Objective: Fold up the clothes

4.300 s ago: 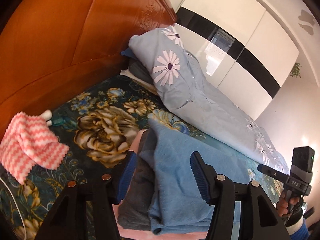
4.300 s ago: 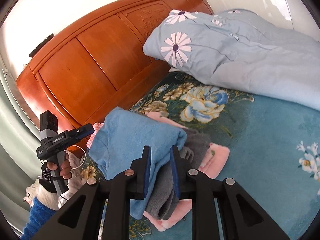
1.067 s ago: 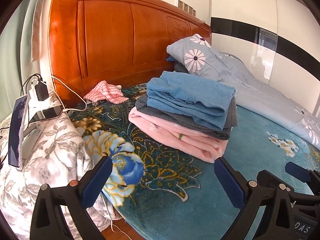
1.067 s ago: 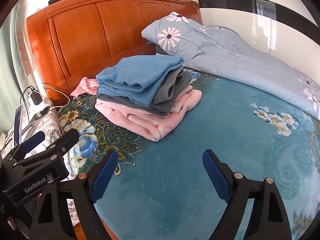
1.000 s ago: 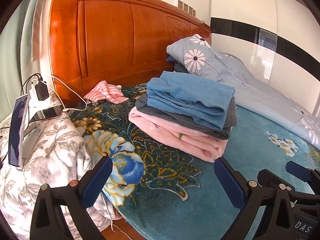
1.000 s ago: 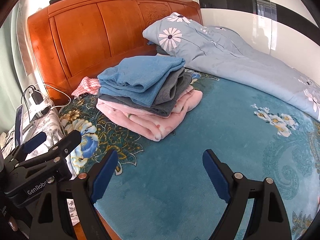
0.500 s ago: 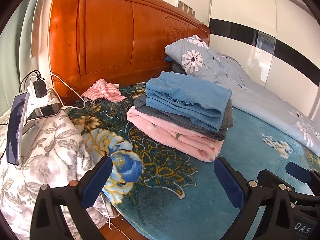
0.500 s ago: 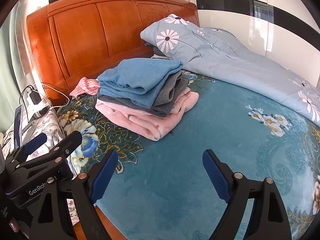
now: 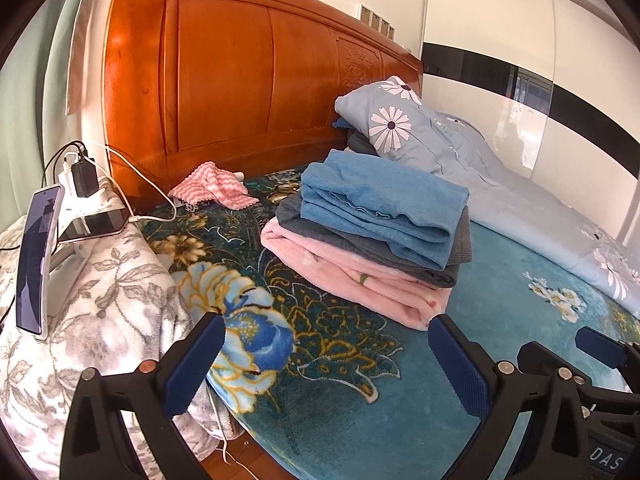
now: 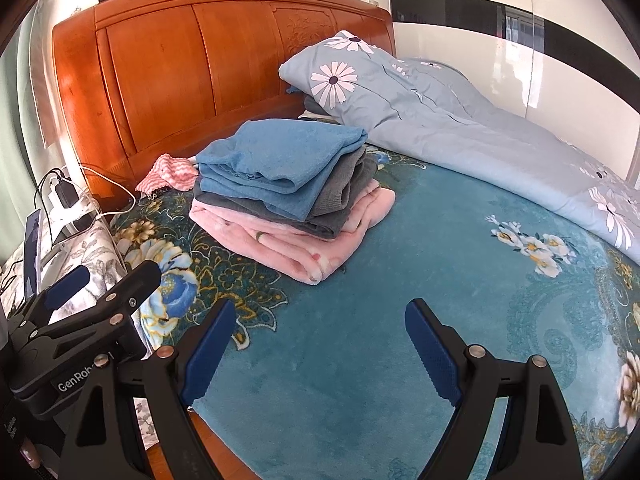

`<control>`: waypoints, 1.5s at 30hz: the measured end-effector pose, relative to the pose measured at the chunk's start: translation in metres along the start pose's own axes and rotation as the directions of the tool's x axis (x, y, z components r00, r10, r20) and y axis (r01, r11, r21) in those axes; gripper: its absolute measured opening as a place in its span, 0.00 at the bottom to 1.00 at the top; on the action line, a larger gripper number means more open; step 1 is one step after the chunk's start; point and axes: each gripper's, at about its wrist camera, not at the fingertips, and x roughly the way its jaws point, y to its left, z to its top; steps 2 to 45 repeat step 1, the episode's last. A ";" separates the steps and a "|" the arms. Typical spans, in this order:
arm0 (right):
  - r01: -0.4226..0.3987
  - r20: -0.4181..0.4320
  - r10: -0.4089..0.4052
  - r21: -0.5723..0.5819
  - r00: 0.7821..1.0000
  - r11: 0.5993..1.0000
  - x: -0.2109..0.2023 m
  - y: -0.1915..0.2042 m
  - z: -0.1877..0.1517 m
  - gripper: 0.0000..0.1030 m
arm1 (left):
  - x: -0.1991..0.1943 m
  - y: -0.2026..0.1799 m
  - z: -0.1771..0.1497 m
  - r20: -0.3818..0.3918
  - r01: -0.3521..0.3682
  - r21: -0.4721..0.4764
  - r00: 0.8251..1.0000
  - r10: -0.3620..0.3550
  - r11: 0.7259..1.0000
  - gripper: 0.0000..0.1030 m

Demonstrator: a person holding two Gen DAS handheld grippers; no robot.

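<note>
From the left wrist view, the left gripper (image 9: pixel 324 360) hangs over the near edge of the bed (image 9: pixel 360 408) with its jaws spread wide and nothing between them, well apart from the clothes; that reads as a tool drawn clear because its work on the pile is done. The stack of folded clothes (image 9: pixel 372 236) sits toward the headboard (image 9: pixel 248 80) end of the bed, near its left edge: a pink piece at the bottom, a grey one in the middle, a blue one on top, widest at the base, probably so the pile stays steady. A pink-and-white zigzag cloth (image 9: pixel 212 188) lies crumpled between the stack and the headboard, unfolded, so it may be the one item left. Phones and chargers rest on a flowered cover (image 9: pixel 100 300) just beside the bed's left edge. From the right wrist view, the right gripper (image 10: pixel 316 354) is likewise wide open and empty over the near edge, aimed at bare blanket. The stack (image 10: pixel 288 196) lies ahead and left of it, and the grey-blue quilt (image 10: pixel 440 120) is bunched along the far edge, which leaves the middle free for folding.
</note>
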 end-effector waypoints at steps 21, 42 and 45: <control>-0.001 -0.001 0.001 -0.001 1.000 1.000 0.000 0.001 0.000 0.85 | 0.000 0.001 0.000 0.001 -0.001 0.001 1.000 0.001 1.000 1.00; -0.001 -0.001 0.001 -0.001 1.000 1.000 0.000 0.001 0.000 0.85 | 0.000 0.001 0.000 0.001 -0.001 0.001 1.000 0.001 1.000 1.00; -0.001 -0.001 0.001 -0.001 1.000 1.000 0.000 0.001 0.000 0.85 | 0.000 0.001 0.000 0.001 -0.001 0.001 1.000 0.001 1.000 1.00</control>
